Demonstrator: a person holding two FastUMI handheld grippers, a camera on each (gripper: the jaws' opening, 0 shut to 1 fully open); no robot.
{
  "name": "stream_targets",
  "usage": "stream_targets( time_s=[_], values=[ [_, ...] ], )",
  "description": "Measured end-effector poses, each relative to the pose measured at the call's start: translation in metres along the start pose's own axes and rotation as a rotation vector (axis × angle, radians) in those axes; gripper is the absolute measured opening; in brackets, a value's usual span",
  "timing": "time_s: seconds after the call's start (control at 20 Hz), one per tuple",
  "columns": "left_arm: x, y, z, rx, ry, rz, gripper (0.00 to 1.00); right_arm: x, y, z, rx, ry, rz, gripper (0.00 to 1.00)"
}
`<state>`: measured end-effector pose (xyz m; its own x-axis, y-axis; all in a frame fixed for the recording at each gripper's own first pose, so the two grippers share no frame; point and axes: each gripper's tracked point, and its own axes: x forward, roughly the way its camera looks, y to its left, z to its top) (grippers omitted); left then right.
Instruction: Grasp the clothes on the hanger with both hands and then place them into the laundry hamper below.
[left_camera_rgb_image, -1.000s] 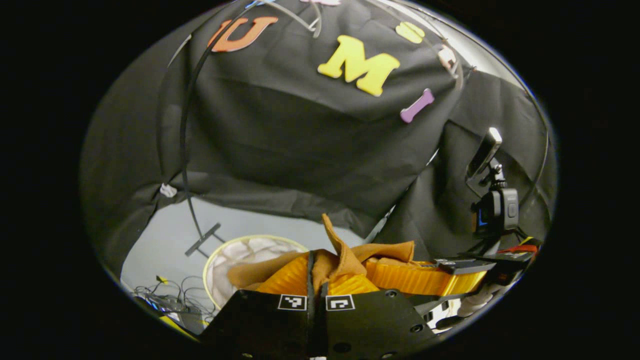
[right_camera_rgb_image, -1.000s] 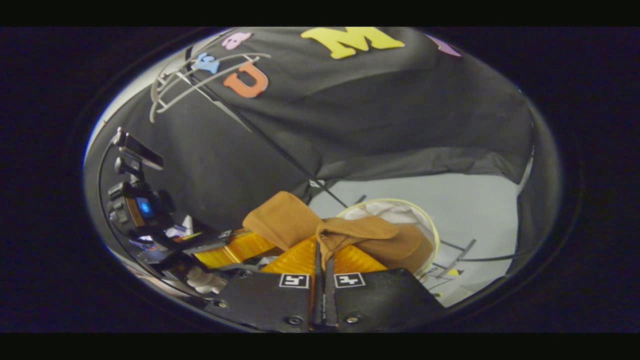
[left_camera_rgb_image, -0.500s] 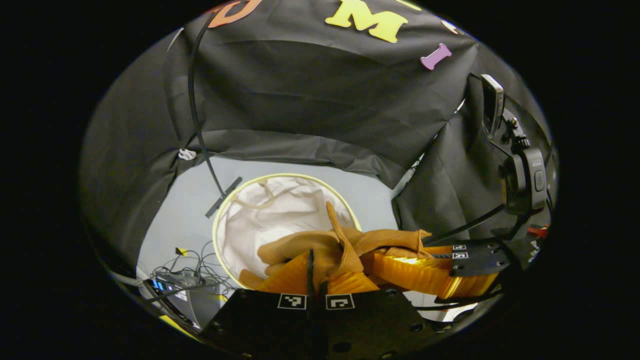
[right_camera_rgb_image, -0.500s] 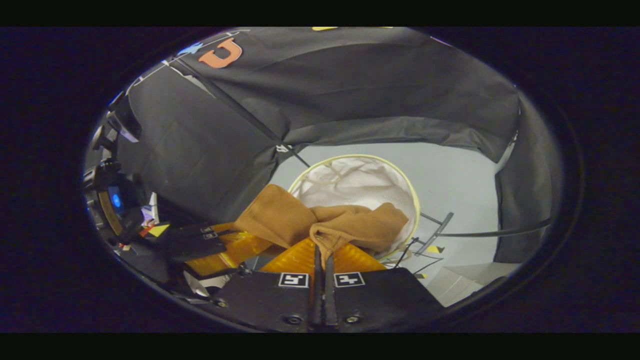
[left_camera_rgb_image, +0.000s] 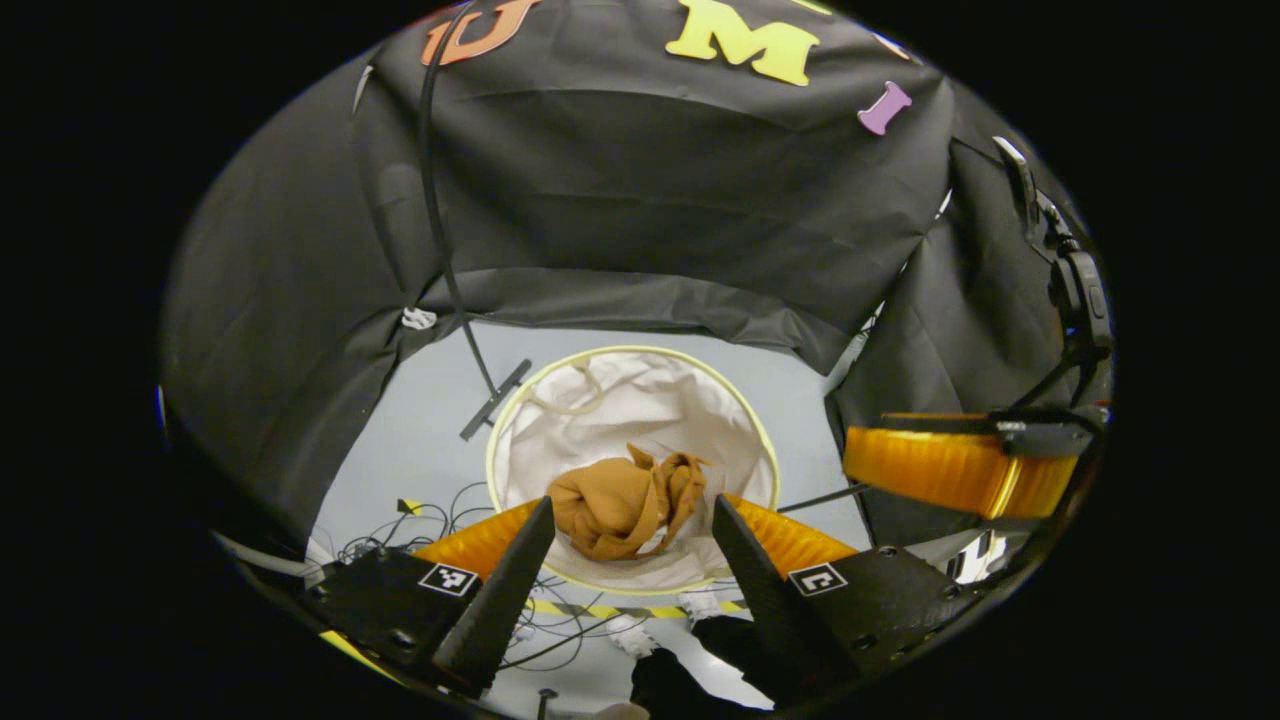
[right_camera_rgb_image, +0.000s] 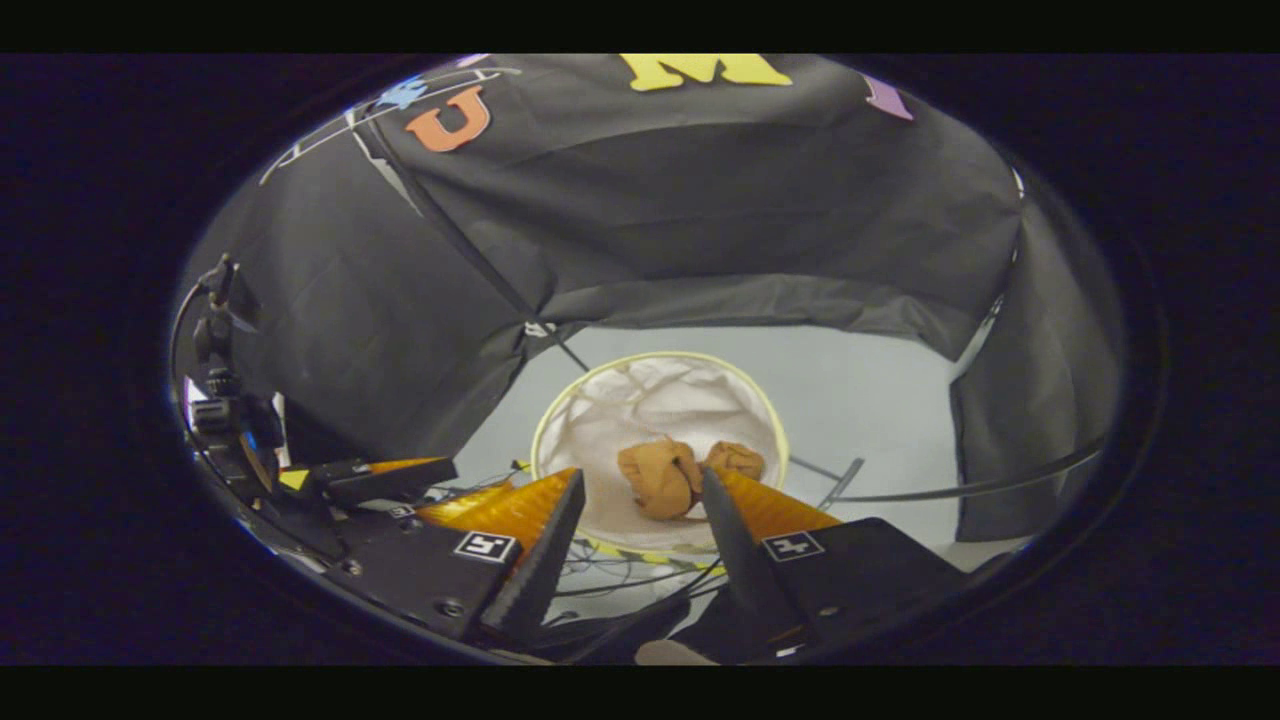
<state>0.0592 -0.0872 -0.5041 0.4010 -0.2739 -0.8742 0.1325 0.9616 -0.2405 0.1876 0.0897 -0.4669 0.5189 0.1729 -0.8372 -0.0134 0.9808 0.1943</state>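
Brown clothes (left_camera_rgb_image: 628, 503) lie crumpled in the hamper (left_camera_rgb_image: 520, 440); both grippers' fingers (left_camera_rgb_image: 500, 590) spread wide, holding nothing, cables (left_camera_rgb_image: 420, 500) beside.

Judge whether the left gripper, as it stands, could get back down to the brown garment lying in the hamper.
Probably yes. The left gripper is open and looks straight down at the brown garment, which lies uncovered in the hamper. Nothing shows between them; the right gripper is off to the side.

Black gripper bodies with screws, square coded markers, ribbed orange side panels
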Motion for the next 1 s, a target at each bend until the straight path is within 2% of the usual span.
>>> stream_targets(
  time_s=[0.1,0.25,0.4,0.6,0.65,0.85,0.95,1.0],
  values=[
    [-0.015,0.005,0.007,-0.009,-0.028,0.013,1.0,-0.017,-0.007,0.006,-0.061,-0.043,-0.048,0.77],
    [-0.047,0.012,0.028,-0.02,-0.123,0.033,0.97,-0.046,-0.002,0.018,-0.17,-0.119,-0.081,0.79],
    [-0.095,0.014,0.058,-0.007,-0.245,0.046,0.97,-0.09,0.013,0.034,-0.222,-0.213,-0.084,0.77],
    [-0.169,0.001,0.112,0.02,-0.421,0.053,0.97,-0.162,0.023,0.076,-0.272,-0.4,-0.131,0.77],
    [-0.19,-0.005,0.13,0.033,-0.47,0.049,0.97,-0.184,0.028,0.089,-0.274,-0.452,-0.128,0.8],
    [-0.272,-0.033,0.186,0.092,-0.654,0.048,0.97,-0.289,0.043,0.132,-0.304,-0.678,-0.139,0.81],
    [-0.306,-0.054,0.211,0.138,-0.747,0.063,1.0,-0.335,0.05,0.148,-0.308,-0.769,-0.127,0.93],
    [-0.321,-0.066,0.219,0.163,-0.79,0.075,0.97,-0.352,0.049,0.147,-0.303,-0.797,-0.099,1.0]
  ],
)
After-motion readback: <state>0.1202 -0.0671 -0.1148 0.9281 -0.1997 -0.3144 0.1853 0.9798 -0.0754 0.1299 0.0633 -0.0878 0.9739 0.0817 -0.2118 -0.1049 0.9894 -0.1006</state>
